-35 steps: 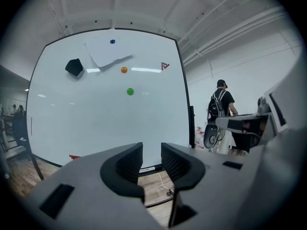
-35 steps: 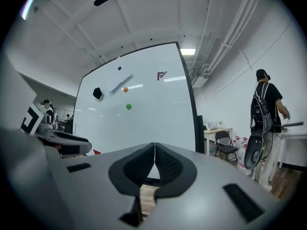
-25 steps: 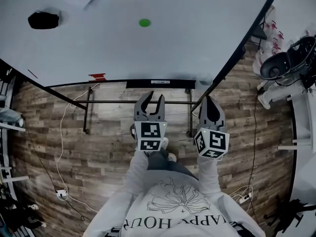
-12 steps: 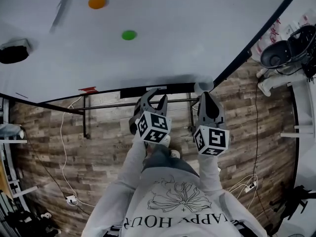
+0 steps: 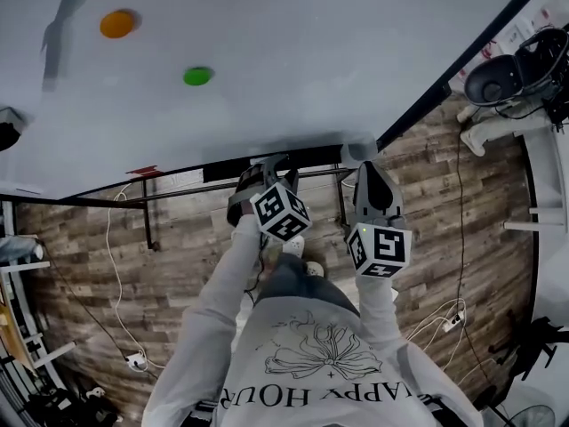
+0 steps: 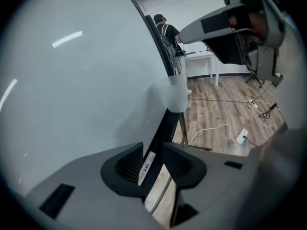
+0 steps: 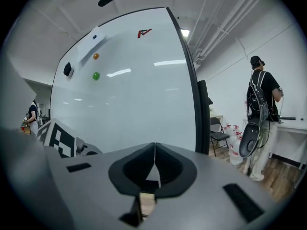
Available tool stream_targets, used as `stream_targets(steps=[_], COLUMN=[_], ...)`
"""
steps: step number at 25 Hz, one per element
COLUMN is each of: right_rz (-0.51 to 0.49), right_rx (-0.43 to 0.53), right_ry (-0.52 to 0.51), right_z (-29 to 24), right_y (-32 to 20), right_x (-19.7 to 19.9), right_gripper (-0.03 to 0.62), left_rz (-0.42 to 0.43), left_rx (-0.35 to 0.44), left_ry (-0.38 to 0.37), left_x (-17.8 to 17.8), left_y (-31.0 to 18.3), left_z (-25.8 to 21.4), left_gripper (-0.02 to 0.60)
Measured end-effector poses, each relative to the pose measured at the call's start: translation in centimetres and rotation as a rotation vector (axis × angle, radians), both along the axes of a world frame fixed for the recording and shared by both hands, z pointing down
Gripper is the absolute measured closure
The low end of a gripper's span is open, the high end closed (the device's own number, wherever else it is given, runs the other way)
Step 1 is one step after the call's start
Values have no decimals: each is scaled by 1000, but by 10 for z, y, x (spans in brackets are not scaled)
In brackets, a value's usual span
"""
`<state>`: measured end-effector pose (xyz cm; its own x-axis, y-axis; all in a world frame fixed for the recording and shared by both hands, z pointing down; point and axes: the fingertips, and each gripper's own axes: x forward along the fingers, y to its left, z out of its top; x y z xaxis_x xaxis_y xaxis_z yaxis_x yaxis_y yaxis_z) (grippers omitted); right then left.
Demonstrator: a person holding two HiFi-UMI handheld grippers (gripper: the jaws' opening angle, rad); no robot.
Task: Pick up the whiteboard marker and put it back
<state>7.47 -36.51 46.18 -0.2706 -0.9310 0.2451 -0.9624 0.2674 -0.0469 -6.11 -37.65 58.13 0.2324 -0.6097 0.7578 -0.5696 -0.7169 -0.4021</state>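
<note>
Left gripper [image 5: 269, 171] dips, jaws just opening, empty | right gripper [image 5: 372, 173] jaws together | risk: marker unseen, tips knock whiteboard [image 5: 293, 60] edge at 12 o'clock

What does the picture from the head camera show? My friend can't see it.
Seen from above, a person in grey holds two tongs near the bottom edge of a whiteboard. The left tongs have just been opening with nothing between them; the right tongs are shut and empty. An orange dot and a green dot sit on the board.
</note>
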Motion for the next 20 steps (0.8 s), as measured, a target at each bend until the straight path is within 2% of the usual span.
stream_targets(steps=[5,10,20], right_rz=[12,24,26], right_rx=[-16,-36,-60], right_ry=[-2,-10,-15], right_z=[6,15,27], right_y=[-4,-3,-4], right_x=[8,11,11], right_gripper=[589,589,589], left_rz=[56,79,138], left_rx=[-39,-97,-140], left_ry=[-85,-133,-252], left_x=[8,13,13], left_y=[-10,-13,-26], left_z=[17,33,53], left_gripper=[457,453,449])
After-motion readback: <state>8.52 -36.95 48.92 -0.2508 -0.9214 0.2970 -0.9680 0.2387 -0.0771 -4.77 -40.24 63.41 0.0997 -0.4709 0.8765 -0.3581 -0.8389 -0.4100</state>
